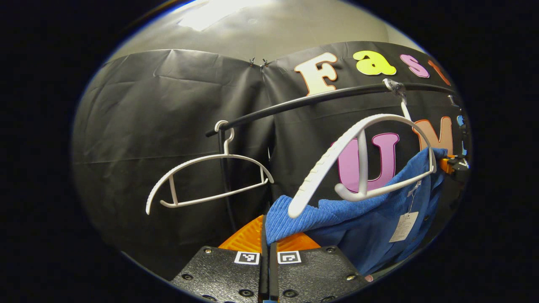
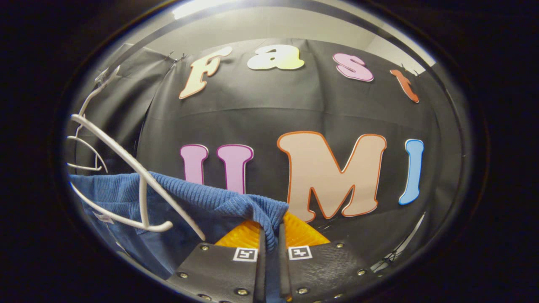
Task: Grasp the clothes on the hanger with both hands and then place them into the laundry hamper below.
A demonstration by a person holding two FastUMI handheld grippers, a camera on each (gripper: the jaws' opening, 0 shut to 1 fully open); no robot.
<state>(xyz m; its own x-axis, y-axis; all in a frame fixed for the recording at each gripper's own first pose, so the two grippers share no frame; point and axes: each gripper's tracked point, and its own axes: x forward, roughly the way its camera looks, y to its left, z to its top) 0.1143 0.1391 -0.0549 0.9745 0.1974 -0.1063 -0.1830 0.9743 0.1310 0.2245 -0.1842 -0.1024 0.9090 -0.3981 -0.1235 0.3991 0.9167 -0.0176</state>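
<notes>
The blue garment [image 1: 358, 219] is off the shoulders of the white hanger [image 1: 362, 168] and hangs stretched between the two grippers, each pinching one end of its ribbed edge so that the weight is shared and the fabric can come away as one piece. In the left gripper view, the left gripper [image 1: 268, 242] has its jaws nearly closed, both pressing on a fold of the blue cloth that enters between them from the right. In the right gripper view, the right gripper [image 2: 269, 237] has its jaws narrow as well, with the ribbed edge running down into the gap and clamped there. The hanger sits tilted on the black rail [image 1: 311, 103], which suggests the garment is dragging on its lower bar; judged from this, the cloth is not yet fully free. The left gripper view adds the rail, a second empty hanger [image 1: 206, 181] near the rail's end, and a paper tag [image 1: 403, 227] on the garment. The laundry hamper is below, out of frame
</notes>
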